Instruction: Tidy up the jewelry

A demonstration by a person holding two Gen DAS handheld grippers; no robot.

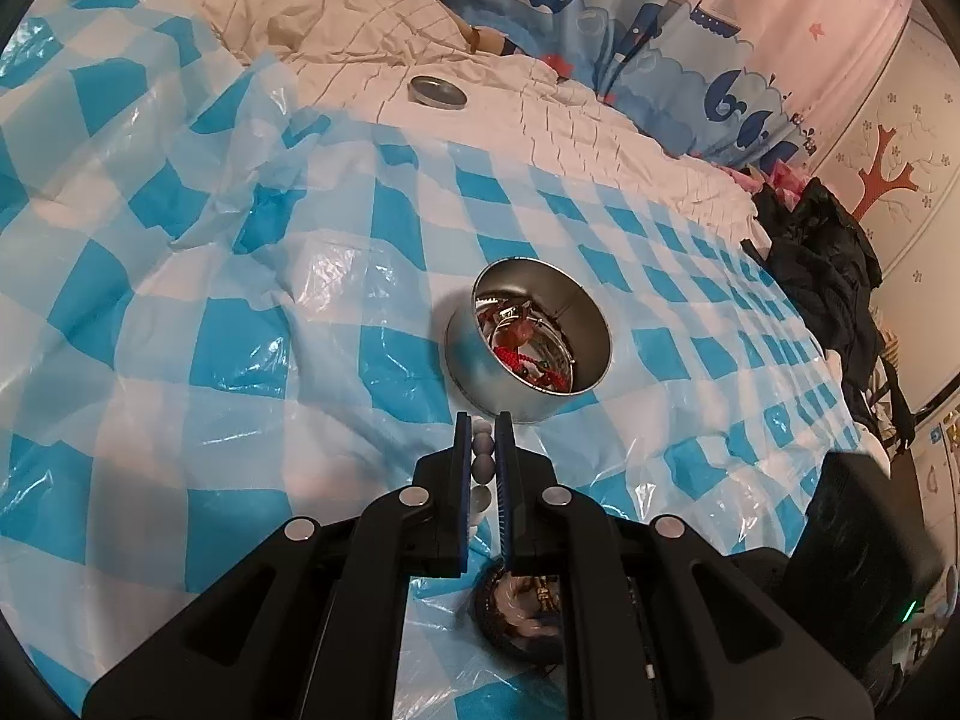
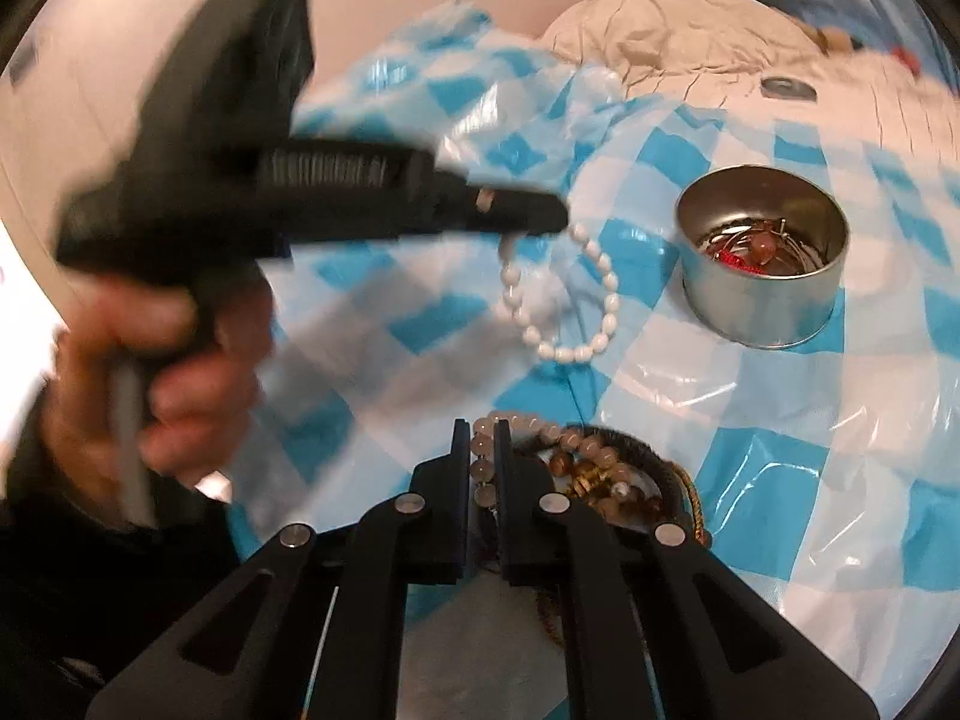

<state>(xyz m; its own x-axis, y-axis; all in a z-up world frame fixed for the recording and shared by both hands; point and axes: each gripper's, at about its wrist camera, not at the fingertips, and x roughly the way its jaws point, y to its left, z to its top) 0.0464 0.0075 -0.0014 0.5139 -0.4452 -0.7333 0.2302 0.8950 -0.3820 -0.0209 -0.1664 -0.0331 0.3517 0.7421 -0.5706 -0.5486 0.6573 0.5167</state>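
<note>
Grippers first: the left gripper [image 1: 483,429] is pinched down on a white bead bracelet [image 2: 561,294] — from its own camera you only see a few pale beads stacked between the blue pads, but the right-hand camera shows the whole loop dangling from its tip, oval white beads, hanging free above the checked plastic sheet [image 1: 180,300]. The hand [image 2: 162,372] on that gripper is wrapped round the black handle at the left of the right-hand view, pretty blurred, with the tool reaching across level toward the middle.

The right gripper [image 2: 480,438] is clamped on a tan bead bracelet [image 2: 540,429], round pinkish-brown beads running up between its fingers and curving off to the right. That strand sits on top of a little heap of jewelry [image 2: 612,480] — wooden beads, a dark braided band, some gold cord — right under the gripper's nose, which points down at the heap.

Further out, a round metal tin [image 1: 528,342] stands open on the sheet with red and silver pieces tangled inside. Its lid [image 1: 437,93] lies well apart on the white bedding [image 1: 600,138].
</note>
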